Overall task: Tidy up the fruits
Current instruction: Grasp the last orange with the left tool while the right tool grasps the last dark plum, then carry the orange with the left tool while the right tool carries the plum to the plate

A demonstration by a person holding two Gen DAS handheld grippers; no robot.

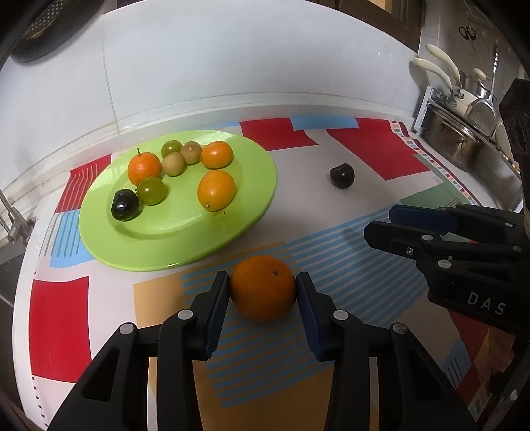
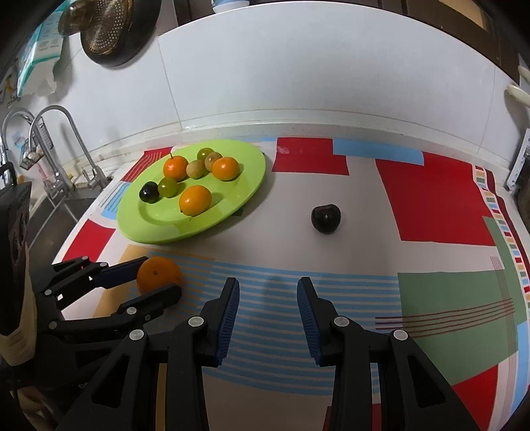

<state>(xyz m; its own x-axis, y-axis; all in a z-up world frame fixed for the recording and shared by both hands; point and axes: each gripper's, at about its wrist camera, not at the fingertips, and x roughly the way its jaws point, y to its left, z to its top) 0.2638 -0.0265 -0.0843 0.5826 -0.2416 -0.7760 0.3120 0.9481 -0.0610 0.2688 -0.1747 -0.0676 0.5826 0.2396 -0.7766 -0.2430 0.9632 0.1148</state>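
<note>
An orange (image 1: 262, 288) rests on the patterned mat just in front of the green plate (image 1: 165, 245). My left gripper (image 1: 262, 280) is shut on it, a blue pad pressing each side; the right wrist view shows the same grip on the orange (image 2: 157, 275) by the left gripper (image 2: 160, 277). The plate (image 2: 159, 228) holds several fruits: oranges, green grapes, brownish round fruits and one dark fruit. A loose dark plum (image 1: 342, 175) (image 2: 326, 218) lies on the mat right of the plate. My right gripper (image 2: 267, 285) (image 1: 381, 220) hovers open over the striped mat, with nothing between its fingers.
Steel pots with cream handles (image 1: 453, 139) crowd the counter's right end. A faucet (image 2: 49, 149) and sink lie at the left. A colander (image 2: 106, 30) hangs on the white tiled wall behind. The colourful mat (image 2: 430, 199) covers the counter.
</note>
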